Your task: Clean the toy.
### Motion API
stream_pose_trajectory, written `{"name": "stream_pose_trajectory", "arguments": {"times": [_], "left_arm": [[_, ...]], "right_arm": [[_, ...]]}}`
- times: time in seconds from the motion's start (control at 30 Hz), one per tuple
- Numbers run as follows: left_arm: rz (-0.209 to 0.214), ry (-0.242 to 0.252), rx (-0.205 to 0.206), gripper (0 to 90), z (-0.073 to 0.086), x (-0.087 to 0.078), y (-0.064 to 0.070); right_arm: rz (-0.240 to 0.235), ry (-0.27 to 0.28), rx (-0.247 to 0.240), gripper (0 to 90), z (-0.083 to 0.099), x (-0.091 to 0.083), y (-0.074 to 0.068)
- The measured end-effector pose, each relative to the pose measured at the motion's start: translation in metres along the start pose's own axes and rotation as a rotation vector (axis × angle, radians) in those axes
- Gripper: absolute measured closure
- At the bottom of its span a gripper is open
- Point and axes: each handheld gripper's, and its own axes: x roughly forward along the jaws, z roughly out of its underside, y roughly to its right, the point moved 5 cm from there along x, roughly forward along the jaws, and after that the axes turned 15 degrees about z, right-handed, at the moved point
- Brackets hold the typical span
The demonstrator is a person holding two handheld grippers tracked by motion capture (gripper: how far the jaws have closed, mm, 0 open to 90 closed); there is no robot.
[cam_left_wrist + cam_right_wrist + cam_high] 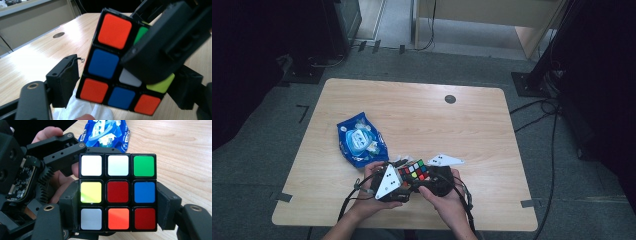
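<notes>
Colour cube [110, 62] between left gripper [125, 82] fingers; other gripper [165, 45] overlaps cube.

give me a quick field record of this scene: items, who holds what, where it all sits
held item: scrambled puzzle cube, lifted above the table's near edge
right tongs: jaws pressed on the cube's two sides
left tongs: jaws on either side of the cube, grip looks closed
hands: left hand and right hand, one on each tool
other item: blue snack bag, lying flat, left of centre
surface: wooden table, with a round dark cap near the far edge
</notes>
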Motion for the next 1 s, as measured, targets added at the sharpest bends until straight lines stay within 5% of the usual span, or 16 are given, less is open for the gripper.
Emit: {"name": "stream_pose_trajectory", "arguments": {"times": [0.2,0.43,0.63,0.73,0.8,0.83,1.0], "left_arm": [[-0.061,-0.060,0.037,28.8,0.005,0.005,0.002],[-0.062,-0.051,-0.005,32.5,0.007,0.002,-0.001],[-0.083,-0.049,-0.084,33.9,0.014,-0.013,-0.020],[-0.124,-0.046,-0.130,34.0,0.019,-0.026,-0.035],[-0.190,-0.038,-0.211,33.9,0.024,-0.044,-0.052],[-0.190,-0.038,-0.211,34.0,0.024,-0.044,-0.052],[-0.237,0.021,-0.322,34.0,0.033,-0.079,-0.071]], "right_arm": [[0.010,-0.006,0.016,34.5,0.001,0.004,-0.001],[-0.006,0.038,0.040,33.7,-0.003,0.002,0.000],[-0.033,0.096,0.029,30.3,-0.006,-0.001,0.001],[-0.045,0.150,0.014,28.4,-0.009,-0.004,-0.001],[-0.052,0.198,0.003,28.0,-0.012,-0.003,-0.001],[-0.052,0.198,0.003,28.0,-0.012,-0.003,-0.001],[0.024,0.201,-0.012,31.8,-0.007,0.017,0.004]]}}
